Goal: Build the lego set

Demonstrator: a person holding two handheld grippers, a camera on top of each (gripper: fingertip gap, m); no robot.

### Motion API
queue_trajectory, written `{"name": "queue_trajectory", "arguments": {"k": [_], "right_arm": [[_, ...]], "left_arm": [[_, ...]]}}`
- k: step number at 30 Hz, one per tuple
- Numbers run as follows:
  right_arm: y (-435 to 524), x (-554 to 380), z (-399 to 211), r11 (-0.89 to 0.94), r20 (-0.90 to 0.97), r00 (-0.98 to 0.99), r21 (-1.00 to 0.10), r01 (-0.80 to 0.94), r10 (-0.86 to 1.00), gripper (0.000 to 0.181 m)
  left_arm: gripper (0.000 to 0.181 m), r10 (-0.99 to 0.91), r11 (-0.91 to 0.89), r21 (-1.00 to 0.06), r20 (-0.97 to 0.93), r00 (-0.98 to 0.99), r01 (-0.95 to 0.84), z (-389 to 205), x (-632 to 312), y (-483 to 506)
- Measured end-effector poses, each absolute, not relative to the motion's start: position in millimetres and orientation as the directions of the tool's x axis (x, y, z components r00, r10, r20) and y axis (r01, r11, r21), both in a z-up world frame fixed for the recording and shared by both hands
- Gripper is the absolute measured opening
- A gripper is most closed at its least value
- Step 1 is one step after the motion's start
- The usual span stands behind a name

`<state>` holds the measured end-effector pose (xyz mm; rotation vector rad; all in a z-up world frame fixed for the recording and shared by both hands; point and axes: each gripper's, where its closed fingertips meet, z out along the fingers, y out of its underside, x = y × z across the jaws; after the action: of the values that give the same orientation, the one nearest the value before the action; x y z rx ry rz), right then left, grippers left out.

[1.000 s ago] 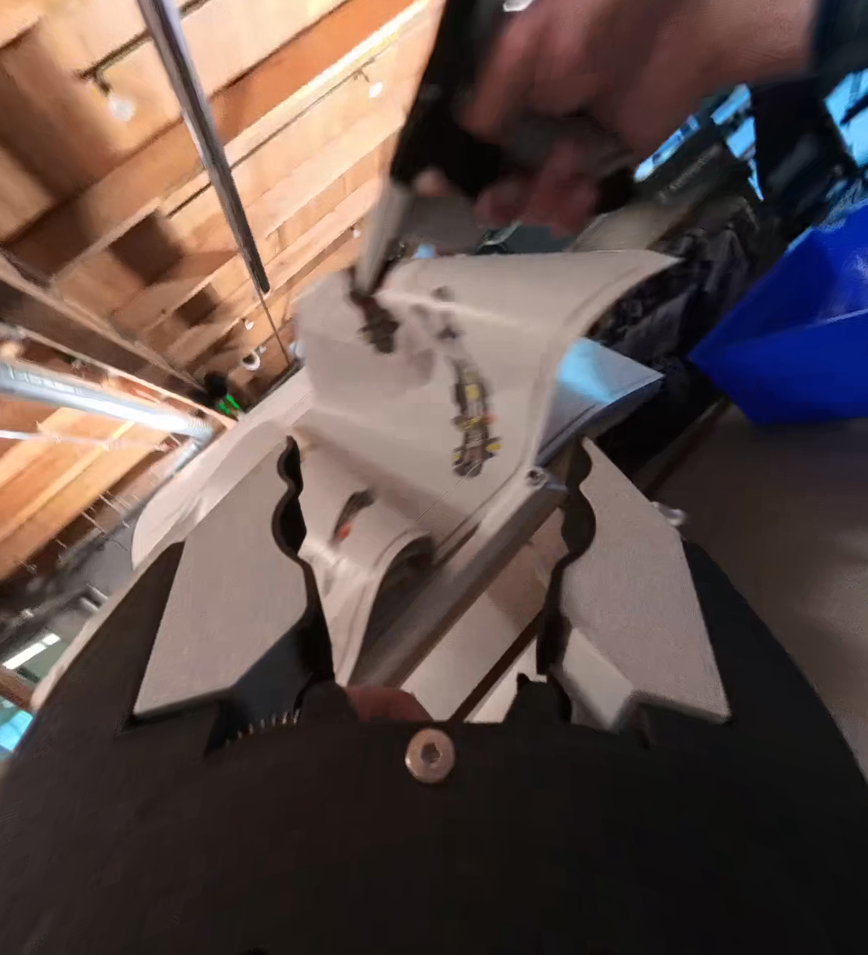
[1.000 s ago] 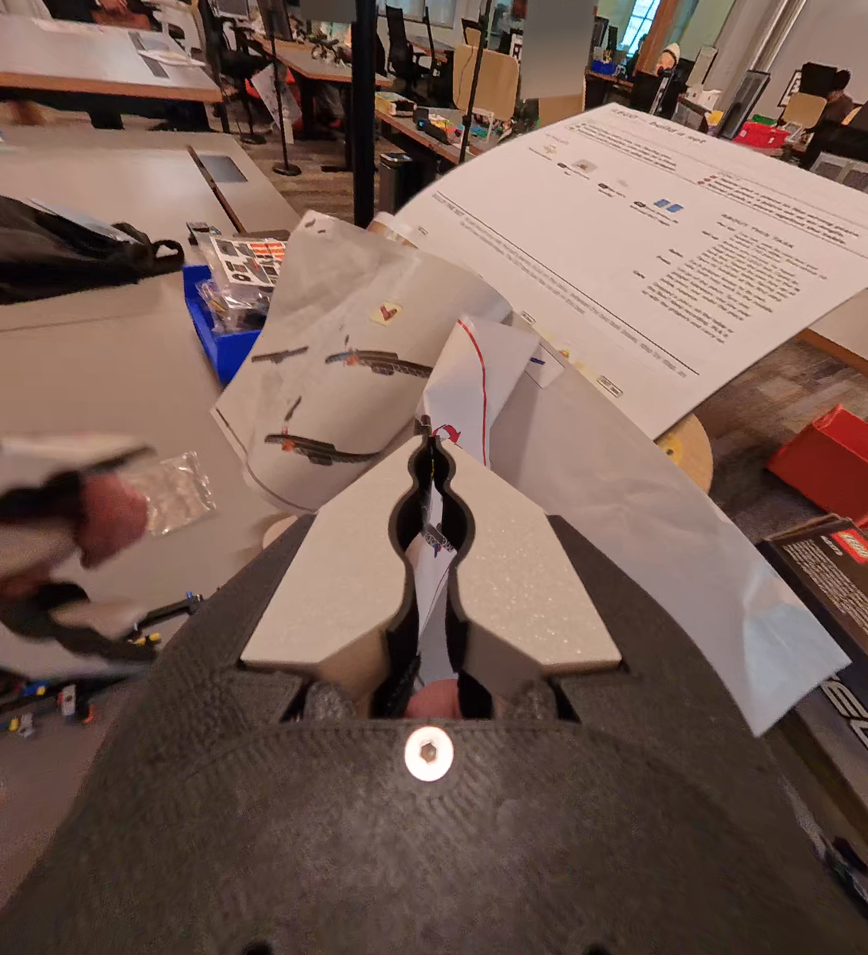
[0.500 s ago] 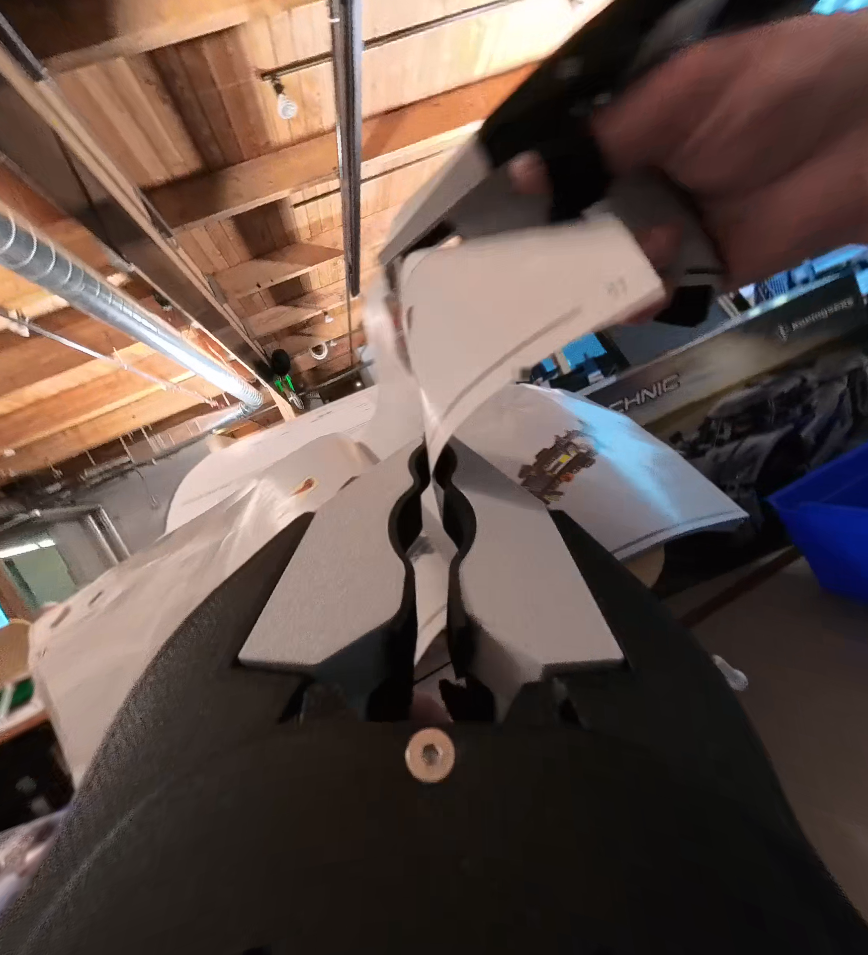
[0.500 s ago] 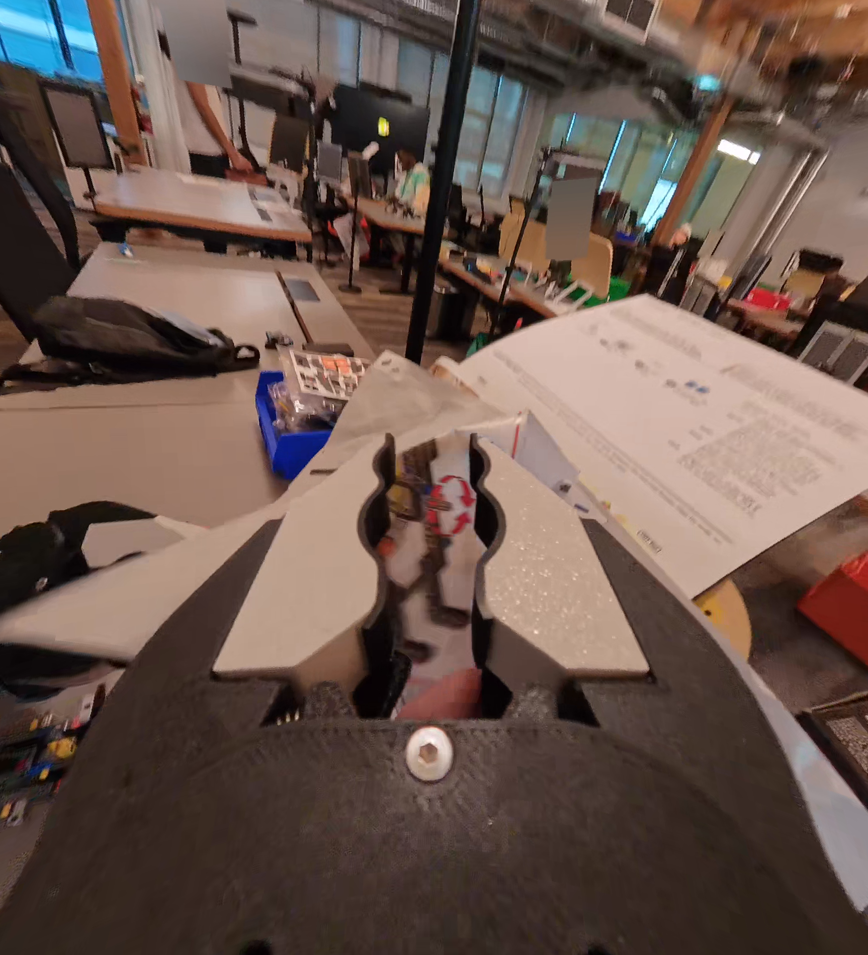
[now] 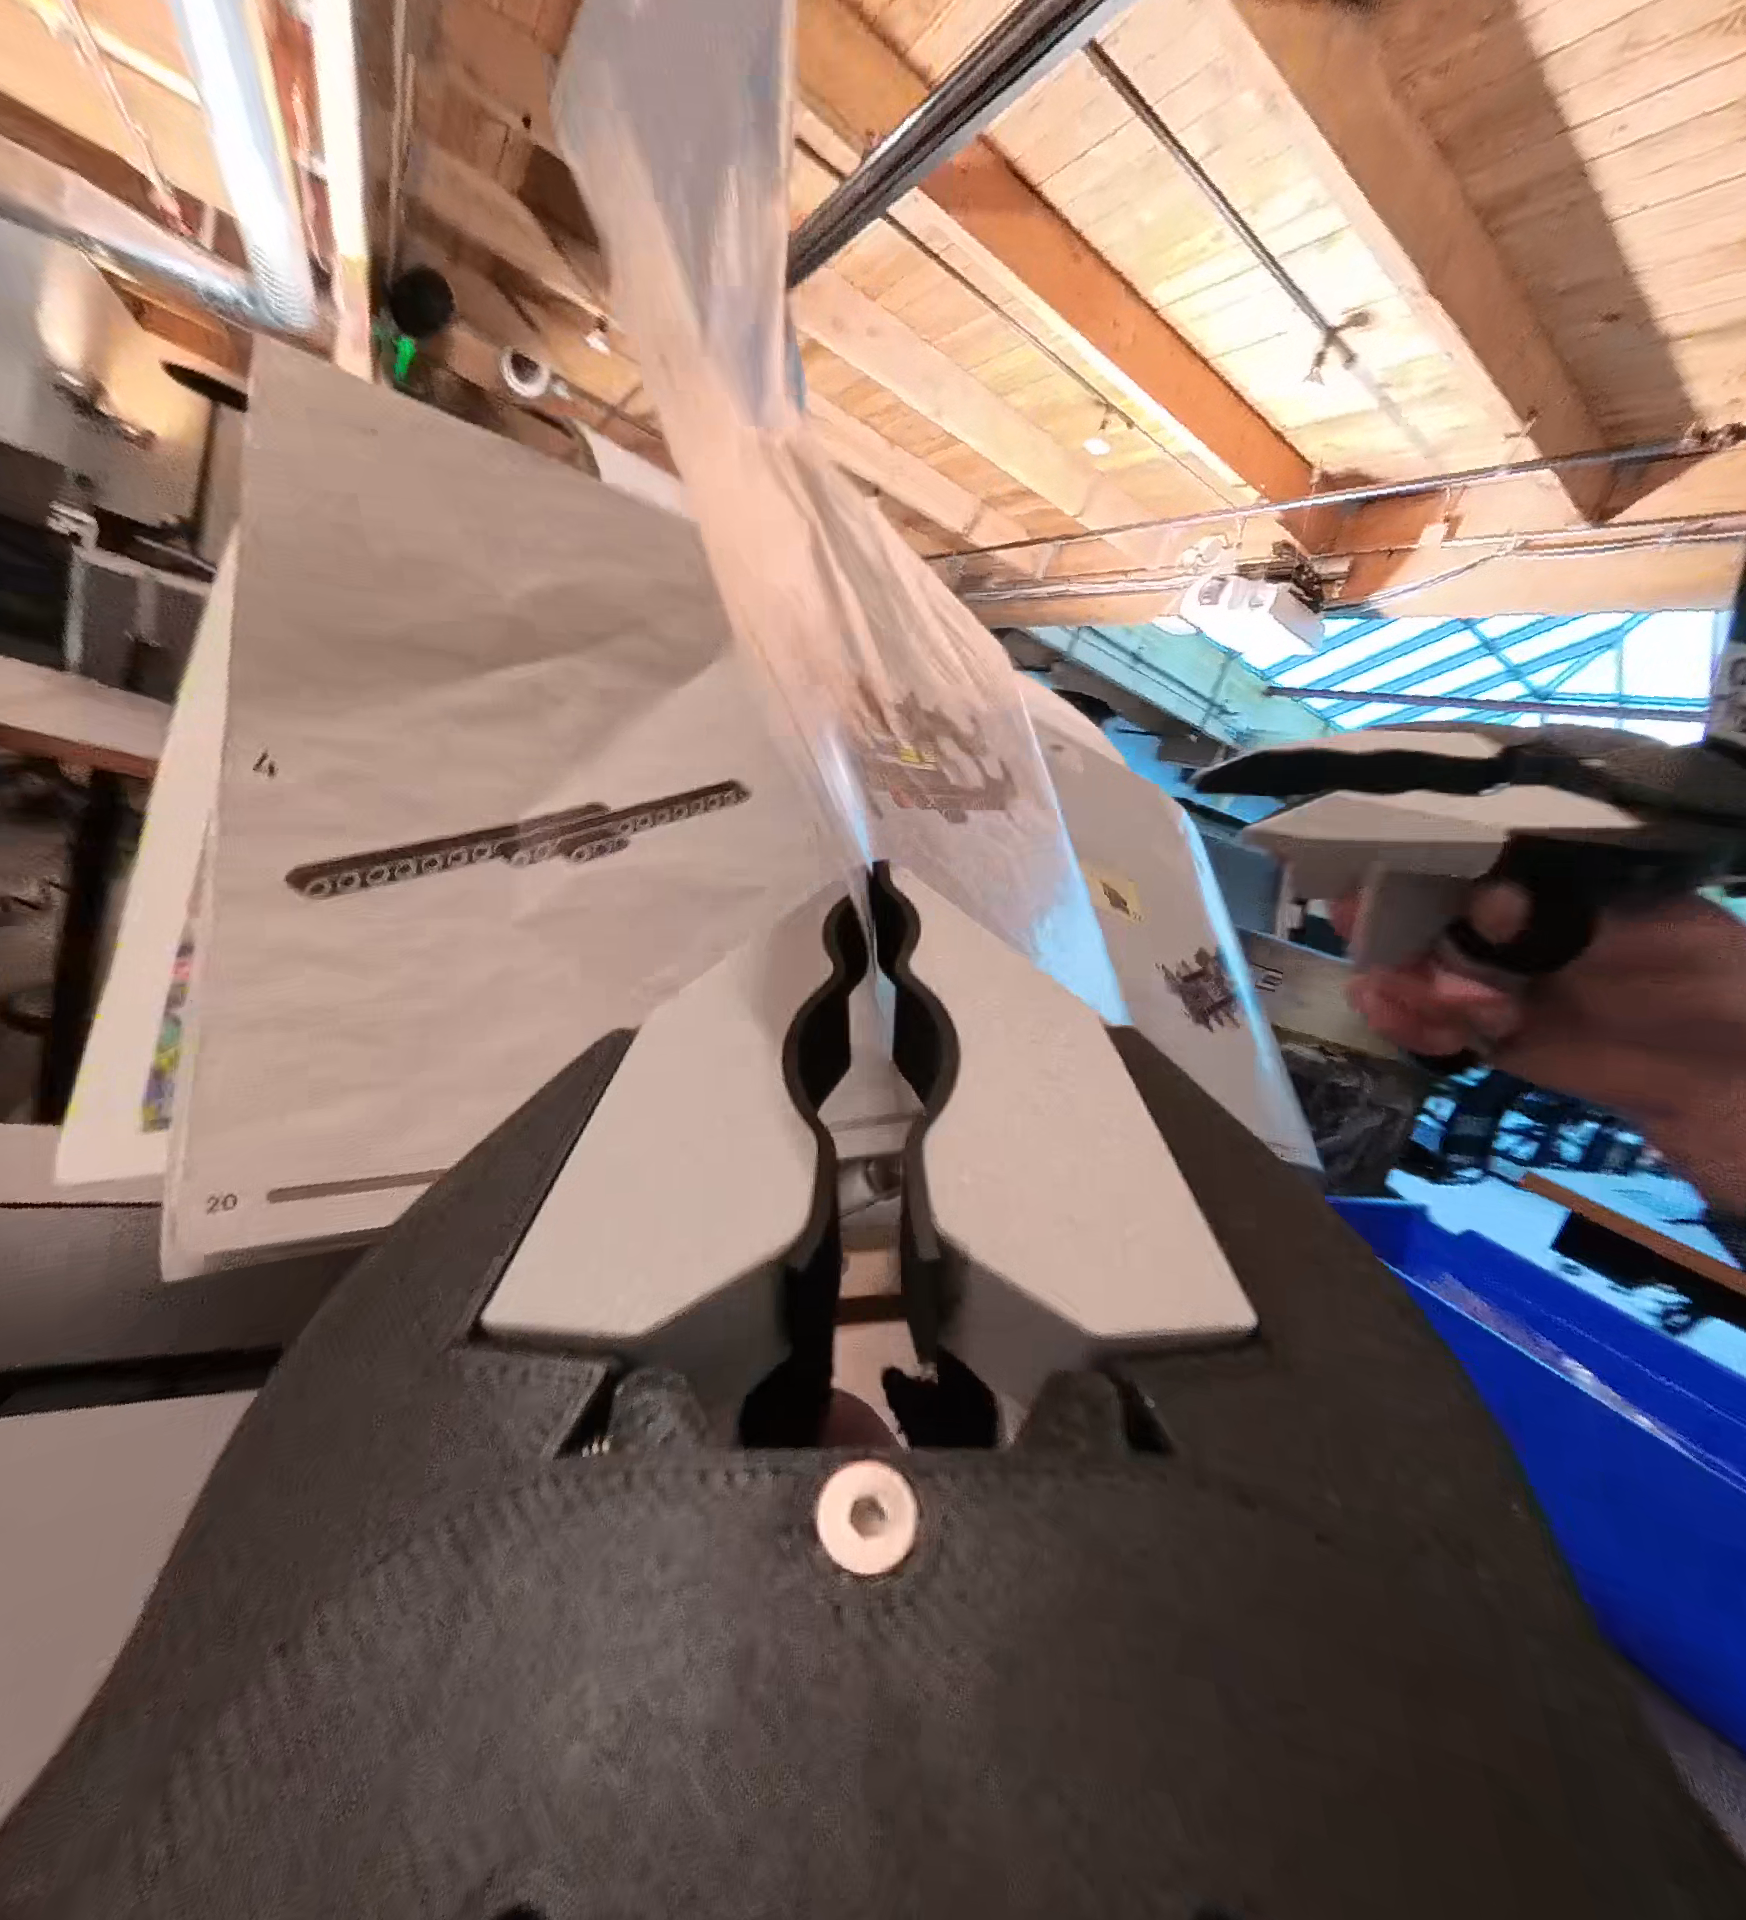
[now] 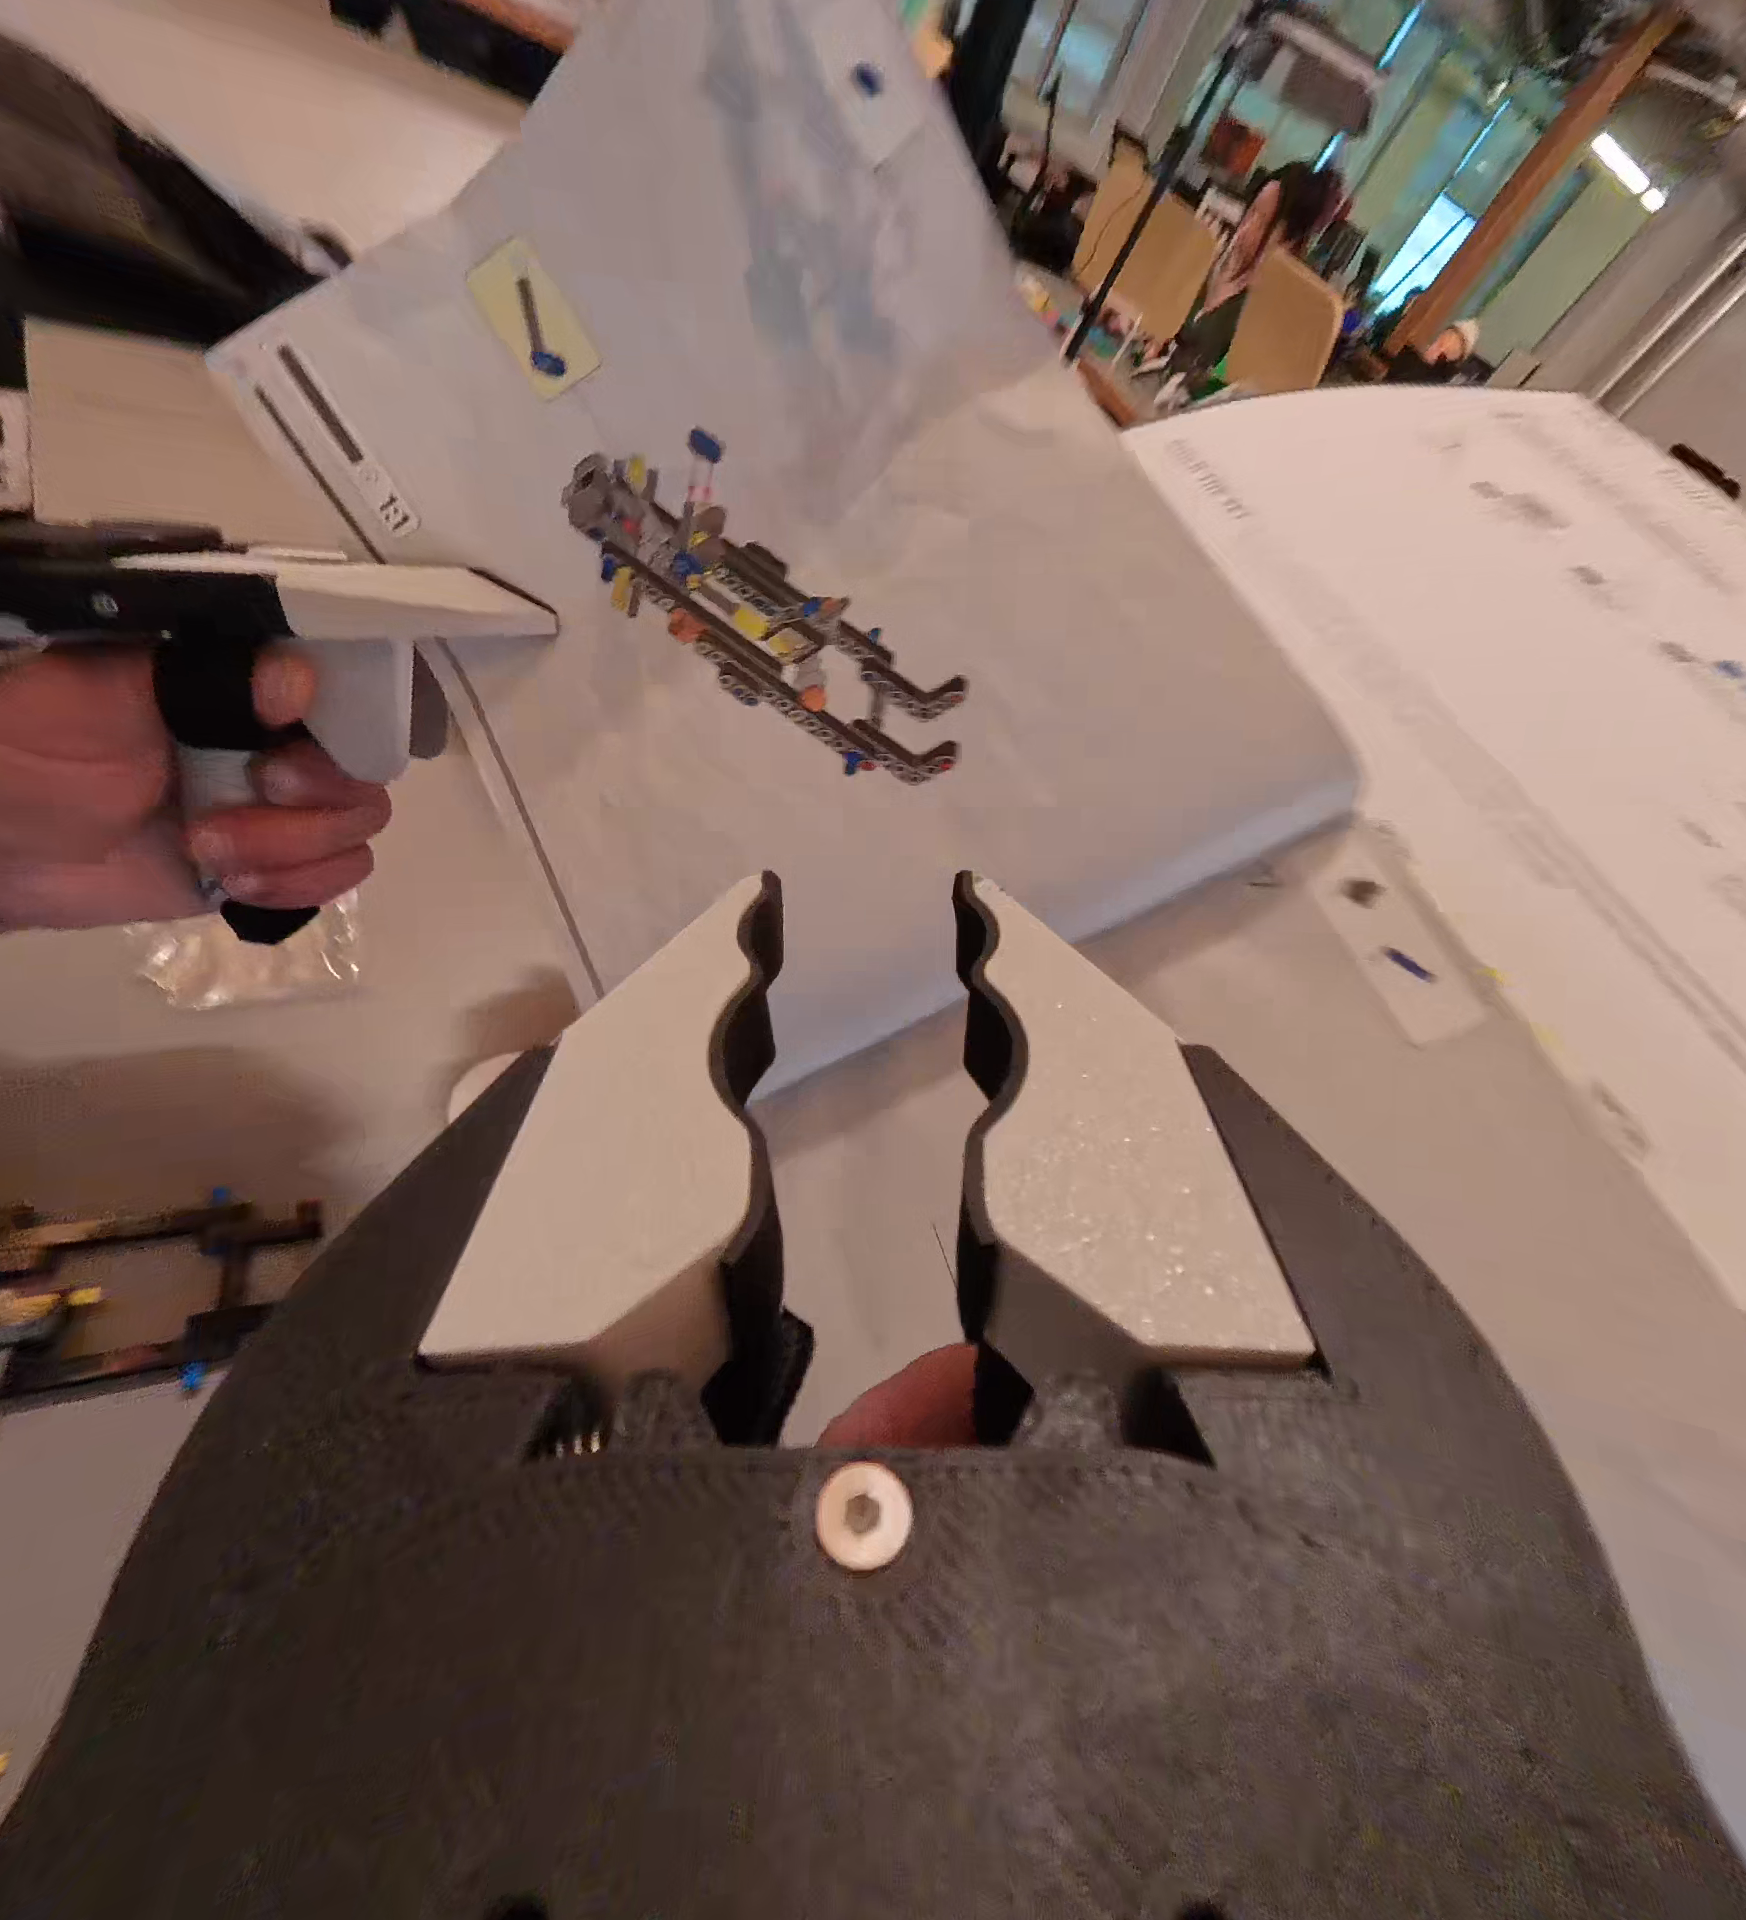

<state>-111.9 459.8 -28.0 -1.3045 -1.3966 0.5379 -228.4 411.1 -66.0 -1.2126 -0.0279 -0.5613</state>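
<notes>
The left gripper has its fingers pinched on a page of the manual, lifted above the worktop. The right gripper hangs empty, fingers spread. The partly built model lies to the left.

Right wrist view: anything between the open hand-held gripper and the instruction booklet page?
Nothing: in the right wrist view only bare grey table lies between the right hand-held gripper and the instruction booklet.
</notes>
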Motion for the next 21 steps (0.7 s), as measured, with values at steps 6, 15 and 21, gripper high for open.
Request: {"name": "queue_trajectory", "arguments": {"k": [6,15,21], "right_arm": [[487.6,-150.2,-68.0,0.399,0.605,0.177,-0.689,0.605,0.777,0.017],[493.3,-162.8,-73.4,0.411,0.667,0.162,-0.613,0.675,0.727,0.013],[458.3,-174.8,-62.5,0.510,0.708,0.102,-0.592,0.624,0.698,0.020]], "left_arm": [[0.000,-0.449,0.159,-0.857,0.380,0.809,0.491,-87.7,-246.6,428.9],[0.000,-0.391,0.142,-0.860,0.406,0.826,0.491,-107.5,-301.6,439.5],[0.000,-0.397,0.127,-0.888,0.363,0.843,0.442,-111.0,-306.7,441.4]]}}
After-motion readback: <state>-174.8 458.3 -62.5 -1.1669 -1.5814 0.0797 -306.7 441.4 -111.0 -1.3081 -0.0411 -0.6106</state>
